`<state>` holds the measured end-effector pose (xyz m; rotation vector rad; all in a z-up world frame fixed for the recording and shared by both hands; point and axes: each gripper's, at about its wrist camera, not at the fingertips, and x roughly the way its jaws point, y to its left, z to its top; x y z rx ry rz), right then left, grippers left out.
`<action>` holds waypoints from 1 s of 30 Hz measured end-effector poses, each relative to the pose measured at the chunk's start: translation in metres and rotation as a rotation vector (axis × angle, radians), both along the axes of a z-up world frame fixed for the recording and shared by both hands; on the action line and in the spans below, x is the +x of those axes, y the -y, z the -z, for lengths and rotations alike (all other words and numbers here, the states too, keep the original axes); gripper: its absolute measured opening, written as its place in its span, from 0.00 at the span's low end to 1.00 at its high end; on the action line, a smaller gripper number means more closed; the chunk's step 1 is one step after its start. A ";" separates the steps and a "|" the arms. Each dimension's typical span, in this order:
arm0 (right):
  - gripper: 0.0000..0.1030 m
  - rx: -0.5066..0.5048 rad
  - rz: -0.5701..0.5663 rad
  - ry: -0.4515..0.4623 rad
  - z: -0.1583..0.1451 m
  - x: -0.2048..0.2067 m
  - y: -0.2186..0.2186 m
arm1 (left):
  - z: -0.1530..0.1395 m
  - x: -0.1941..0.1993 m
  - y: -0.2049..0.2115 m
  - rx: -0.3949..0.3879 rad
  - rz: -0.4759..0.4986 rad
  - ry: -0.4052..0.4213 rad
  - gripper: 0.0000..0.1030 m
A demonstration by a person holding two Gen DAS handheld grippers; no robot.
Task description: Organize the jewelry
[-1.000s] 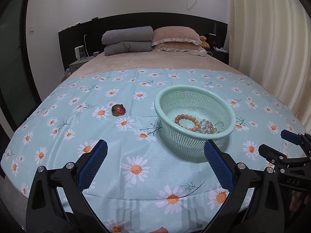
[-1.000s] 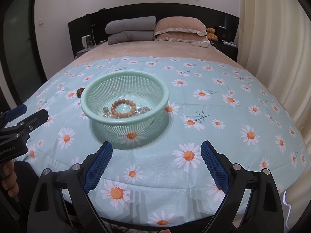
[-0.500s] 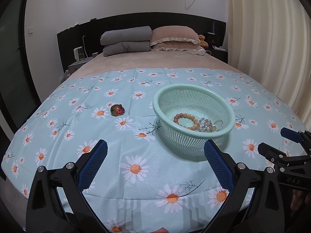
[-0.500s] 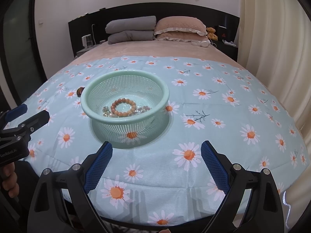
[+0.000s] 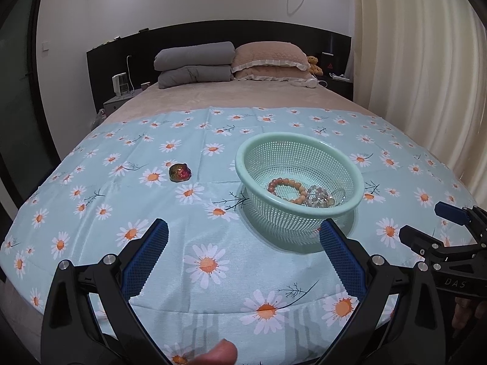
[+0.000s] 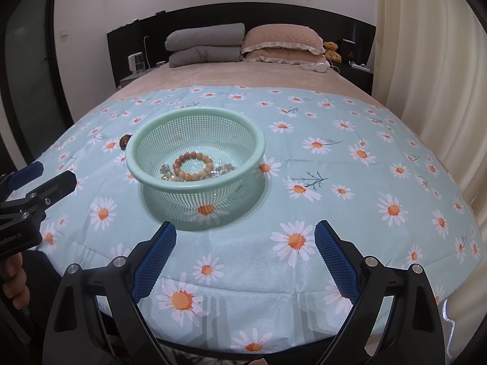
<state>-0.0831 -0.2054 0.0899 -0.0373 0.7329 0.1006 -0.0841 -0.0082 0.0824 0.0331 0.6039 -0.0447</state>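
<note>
Hovering low over the foot of the bed [image 5: 231, 97], both tools sit spread wide with nothing between their blue pads.

Left tool [image 5: 243, 237]: jaws fully apart, empty, held above the daisy-print cloth [image 5: 210, 261]. Its right pad lines up just in front of the near wall of the basket.

Right tool [image 6: 245, 238]: jaws equally wide, empty, above the cloth near the bed's front edge. It also shows at the right edge of the left wrist view, beside the basket's right side.

Mint-green mesh basket [image 5: 350, 176] stands upright on the cloth, roughly centred between the two tools. Inside, a brown beaded bracelet [image 6: 192, 166] lies flat on the bottom. Touching it is a tangle of clear and grey beads [image 5: 322, 199]; whether this is one strand or several cannot be told.

One piece is outside the basket: a small dark, red-and-green glittering ornament [image 5: 180, 172] lies on the cloth to the basket's left, well apart from it. In the right wrist view only a sliver of it shows behind the basket rim.

Background: grey pillows [image 5: 194, 64] stacked beside frilled tan pillows [image 5: 271, 60] against a black headboard [image 5: 328, 39]; a small teddy bear [image 5: 313, 64] just to their right; cream curtain [image 5: 411, 60] along the right side.
</note>
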 end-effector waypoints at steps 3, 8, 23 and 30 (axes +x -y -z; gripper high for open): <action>0.86 0.000 0.000 0.000 0.000 0.000 0.000 | 0.001 0.000 0.004 0.017 0.011 -0.001 0.95; 0.86 -0.002 0.000 -0.002 0.001 0.000 0.000 | 0.000 -0.002 0.004 -0.012 0.033 0.003 0.95; 0.86 -0.006 0.001 0.004 0.001 0.000 0.003 | -0.008 -0.008 0.004 -0.002 0.008 0.057 0.95; 0.86 -0.007 0.001 0.009 0.000 0.000 0.002 | -0.006 -0.007 0.004 -0.021 0.025 0.039 0.95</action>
